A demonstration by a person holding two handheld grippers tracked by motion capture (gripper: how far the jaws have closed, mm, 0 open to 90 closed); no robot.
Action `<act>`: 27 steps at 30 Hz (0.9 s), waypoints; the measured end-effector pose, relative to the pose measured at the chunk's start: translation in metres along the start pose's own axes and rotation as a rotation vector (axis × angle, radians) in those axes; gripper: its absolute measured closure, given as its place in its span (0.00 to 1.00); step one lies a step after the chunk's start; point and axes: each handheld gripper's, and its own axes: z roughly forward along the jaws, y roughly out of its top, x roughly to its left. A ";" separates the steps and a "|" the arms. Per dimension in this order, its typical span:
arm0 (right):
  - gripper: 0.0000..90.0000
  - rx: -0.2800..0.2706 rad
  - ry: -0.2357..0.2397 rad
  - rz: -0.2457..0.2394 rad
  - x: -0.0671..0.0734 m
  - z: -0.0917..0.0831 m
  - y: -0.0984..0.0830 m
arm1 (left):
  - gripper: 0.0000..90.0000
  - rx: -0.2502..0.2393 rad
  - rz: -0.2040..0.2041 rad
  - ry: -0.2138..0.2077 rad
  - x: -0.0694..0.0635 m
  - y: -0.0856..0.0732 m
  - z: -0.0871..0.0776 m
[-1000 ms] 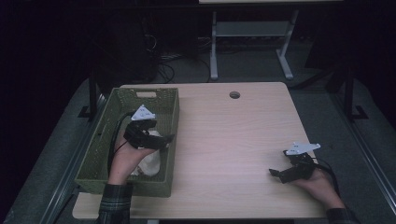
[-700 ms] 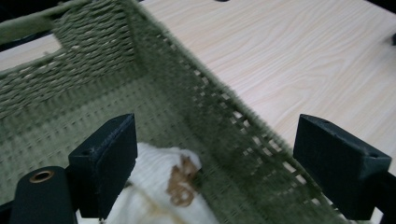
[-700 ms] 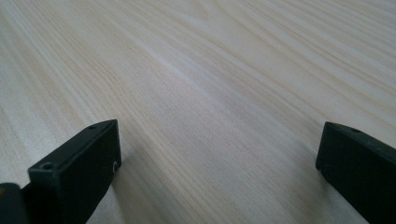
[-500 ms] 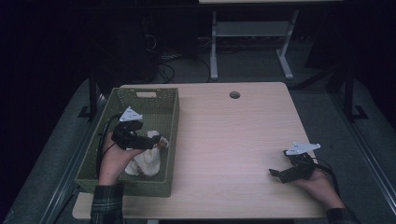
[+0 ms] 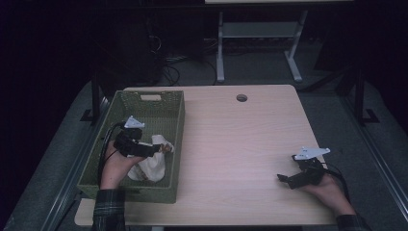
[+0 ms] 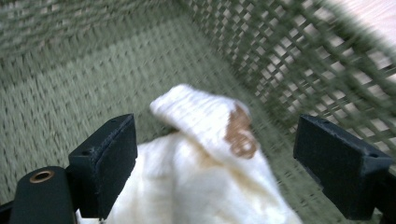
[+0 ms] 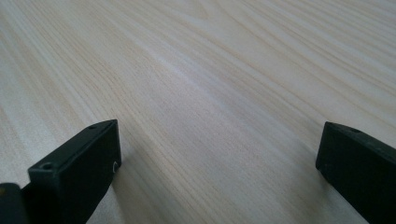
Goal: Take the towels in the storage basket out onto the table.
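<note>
Cloth (image 6: 201, 172) not yet gripped, lying in green basket (image 5: 171, 120); left gripper (image 5: 156, 149) wide above it. Right gripper (image 5: 284, 179) wide, idle on tabletop (image 5: 240, 139). Grasp and lift-out likely remain.

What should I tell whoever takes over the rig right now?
Left gripper: open, jaws either side of the white cloth, not closed on it.
Right gripper: open, holding nothing, low over the table at its right.
Cloth lies in the green basket at the table's left.
Done: the left gripper is lined up on the cloth.
Left: probably close on the cloth and lift it.
</note>
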 end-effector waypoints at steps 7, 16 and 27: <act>0.00 0.000 0.000 0.000 0.000 0.000 0.000 | 0.14 0.074 -0.016 0.009 0.007 -0.010 0.016; 0.00 0.000 0.000 0.000 0.000 0.000 0.000 | 0.14 0.171 -0.031 0.008 0.008 -0.016 0.028; 0.00 -0.002 0.000 0.000 0.001 0.000 0.000 | 0.14 0.289 -0.039 -0.009 0.006 -0.022 0.043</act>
